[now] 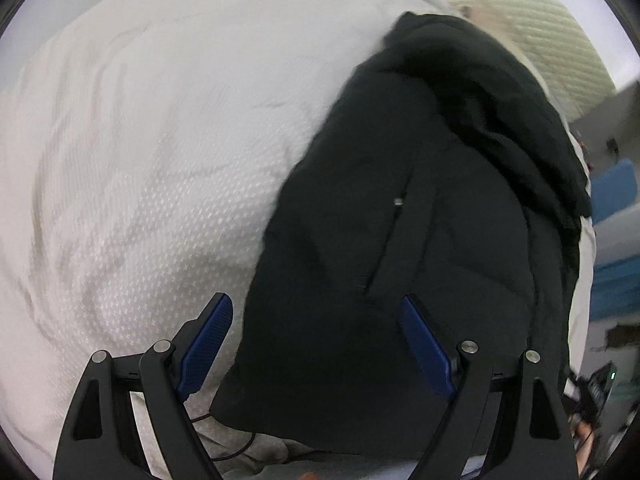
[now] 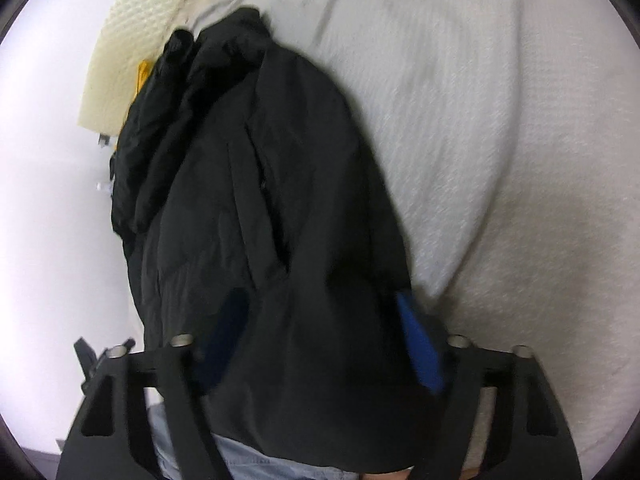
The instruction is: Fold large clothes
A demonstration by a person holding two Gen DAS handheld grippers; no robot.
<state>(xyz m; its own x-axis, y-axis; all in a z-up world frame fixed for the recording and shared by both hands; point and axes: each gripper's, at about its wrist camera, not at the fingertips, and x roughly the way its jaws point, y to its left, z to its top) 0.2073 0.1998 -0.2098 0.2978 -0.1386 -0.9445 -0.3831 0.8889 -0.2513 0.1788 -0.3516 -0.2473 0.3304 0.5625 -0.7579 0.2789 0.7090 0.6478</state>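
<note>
A large black jacket (image 1: 420, 216) lies lengthwise on a white textured bedcover (image 1: 140, 160), folded into a long narrow shape with a bunched part at its far end. My left gripper (image 1: 316, 312) is open just above the jacket's near left edge, one blue pad over the bedcover, the other over the cloth. In the right wrist view the jacket (image 2: 260, 200) fills the middle. My right gripper (image 2: 320, 312) is open, its jaws wide on either side of the jacket's near end, with cloth between and over the pads.
A cream quilted mattress edge (image 1: 540, 28) runs along the far side. A thin black cable (image 1: 236, 448) lies on the cover near the jacket's near edge. Blue furniture (image 1: 612, 188) and dark items on the floor sit at the right. Yellow cloth (image 2: 143, 76) peeks behind the jacket.
</note>
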